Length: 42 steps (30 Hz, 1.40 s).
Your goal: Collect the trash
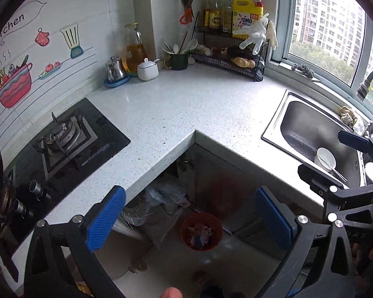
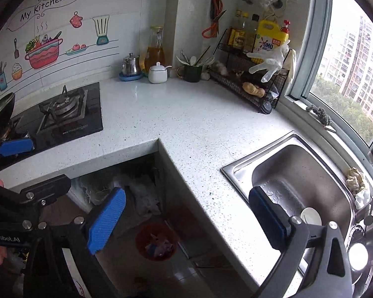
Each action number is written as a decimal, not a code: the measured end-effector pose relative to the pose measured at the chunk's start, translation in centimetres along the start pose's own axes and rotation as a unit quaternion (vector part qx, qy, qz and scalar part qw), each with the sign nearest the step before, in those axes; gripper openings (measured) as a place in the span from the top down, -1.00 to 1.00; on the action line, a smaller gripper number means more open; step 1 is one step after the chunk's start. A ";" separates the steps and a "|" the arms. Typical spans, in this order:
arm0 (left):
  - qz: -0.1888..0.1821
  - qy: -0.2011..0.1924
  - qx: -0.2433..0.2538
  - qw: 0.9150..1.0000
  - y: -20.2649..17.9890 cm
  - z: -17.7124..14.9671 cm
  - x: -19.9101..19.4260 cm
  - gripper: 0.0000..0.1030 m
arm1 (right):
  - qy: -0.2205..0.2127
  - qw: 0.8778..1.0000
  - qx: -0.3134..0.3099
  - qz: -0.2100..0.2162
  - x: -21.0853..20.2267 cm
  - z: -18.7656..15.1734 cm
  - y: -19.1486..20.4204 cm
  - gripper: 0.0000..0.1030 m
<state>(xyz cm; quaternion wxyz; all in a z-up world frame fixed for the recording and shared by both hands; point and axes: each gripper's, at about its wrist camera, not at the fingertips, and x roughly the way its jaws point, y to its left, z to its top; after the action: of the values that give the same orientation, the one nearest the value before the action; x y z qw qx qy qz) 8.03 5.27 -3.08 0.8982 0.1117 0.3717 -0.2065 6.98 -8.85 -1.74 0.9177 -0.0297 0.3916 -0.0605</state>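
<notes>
Red bin [image 1: 202, 231] sits on the floor in the counter's [image 1: 186, 104] inner corner, already holding scraps. Left claw [image 1: 191, 219] hangs above it, jaws spread, nothing between them; right claw [image 2: 185, 221] likewise spread and empty, over the counter edge. Any drop from this height could miss the bin, I judge. Only the left view shows chopsticks across the sink [image 1: 308, 124] bowl [image 1: 325, 159]; the right view shows the full "My Kitchen" lettering.
</notes>
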 end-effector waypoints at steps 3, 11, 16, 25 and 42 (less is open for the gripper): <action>0.009 -0.016 0.002 1.000 -1.2 -0.2 -1.9 -1.00 | -0.017 1.000 0.001 -0.009 -2.1 -0.4 -0.9 -0.93; 0.006 -0.035 0.013 0.999 -5.1 -2.0 -6.5 -1.00 | -0.031 0.999 0.014 -0.025 -7.1 -2.9 -3.1 -0.93; 0.005 -0.043 0.016 0.999 -6.9 -3.6 -9.2 -1.00 | -0.038 0.999 0.018 -0.030 -9.8 -4.5 -3.6 -0.93; 0.012 -0.058 0.004 0.998 -7.6 -6.2 -13.3 -1.00 | -0.055 0.998 0.020 -0.027 -13.1 -6.0 -2.8 -0.93; 0.028 -0.062 -0.005 0.998 -6.9 -7.9 -14.7 -1.00 | -0.058 0.998 0.024 -0.027 -14.1 -7.1 -0.5 -0.93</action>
<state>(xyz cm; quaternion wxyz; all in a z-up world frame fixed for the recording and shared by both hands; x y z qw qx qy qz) -9.40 6.14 1.56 0.9254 0.1045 0.3134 -0.1858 -7.85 -7.53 3.49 0.9371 -0.0219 0.3356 -0.0932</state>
